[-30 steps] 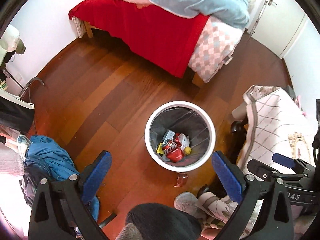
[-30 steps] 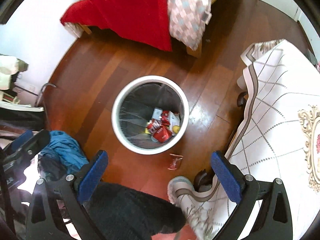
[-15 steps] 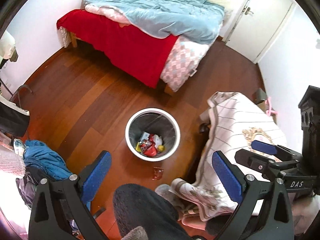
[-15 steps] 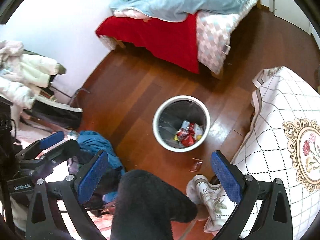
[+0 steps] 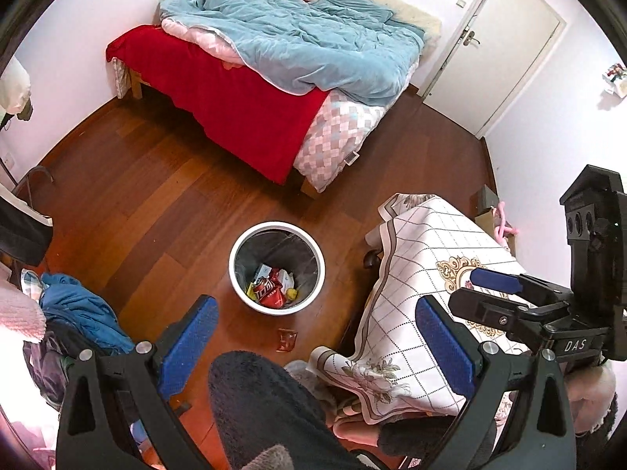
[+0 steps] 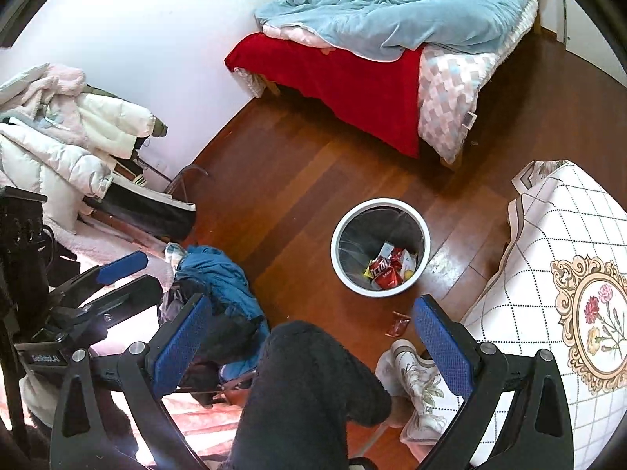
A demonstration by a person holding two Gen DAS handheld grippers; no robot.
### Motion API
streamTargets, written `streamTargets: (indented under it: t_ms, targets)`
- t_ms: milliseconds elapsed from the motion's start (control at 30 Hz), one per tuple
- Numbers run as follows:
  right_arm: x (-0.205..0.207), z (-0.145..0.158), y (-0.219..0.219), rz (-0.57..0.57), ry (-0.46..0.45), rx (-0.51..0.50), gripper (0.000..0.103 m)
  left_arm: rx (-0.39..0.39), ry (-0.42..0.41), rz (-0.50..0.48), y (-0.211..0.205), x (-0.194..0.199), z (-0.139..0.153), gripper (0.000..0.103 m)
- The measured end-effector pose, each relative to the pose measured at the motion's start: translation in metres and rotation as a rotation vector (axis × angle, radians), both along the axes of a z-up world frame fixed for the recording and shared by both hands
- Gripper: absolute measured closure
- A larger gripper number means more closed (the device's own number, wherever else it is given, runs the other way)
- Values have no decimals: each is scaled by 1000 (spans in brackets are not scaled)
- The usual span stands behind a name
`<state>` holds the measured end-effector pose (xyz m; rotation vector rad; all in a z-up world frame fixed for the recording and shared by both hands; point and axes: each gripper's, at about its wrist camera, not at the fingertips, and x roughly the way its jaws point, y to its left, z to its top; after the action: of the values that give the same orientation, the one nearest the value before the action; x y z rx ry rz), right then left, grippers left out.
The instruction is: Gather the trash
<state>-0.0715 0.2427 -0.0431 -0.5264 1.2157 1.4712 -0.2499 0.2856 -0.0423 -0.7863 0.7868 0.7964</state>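
Left wrist view showed both hand-held grippers wide and empty: left hand-held gripper (image 5: 313,348), right hand-held gripper (image 6: 313,346). I judged collection nearly done; the round white plastic bin (image 5: 277,268) held trash, while one small red-brown wrapper (image 5: 286,340) lay on the wooden floor (image 5: 156,196) beside it. Next move: descend, grip that wrapper. Readable: "DAS".

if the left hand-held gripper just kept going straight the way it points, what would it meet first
Probably the bare wooden floor just beyond the white trash bin, short of the bed. The left hand-held gripper is open and empty; depth is hard to judge through the fisheye.
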Motion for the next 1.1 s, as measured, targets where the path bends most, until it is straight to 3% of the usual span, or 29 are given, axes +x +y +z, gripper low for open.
streamTargets:
  t_ms: [1100]
  targets:
    - [-1, 7, 1, 29, 7, -3, 0, 7, -9, 17, -2, -5, 3, 0]
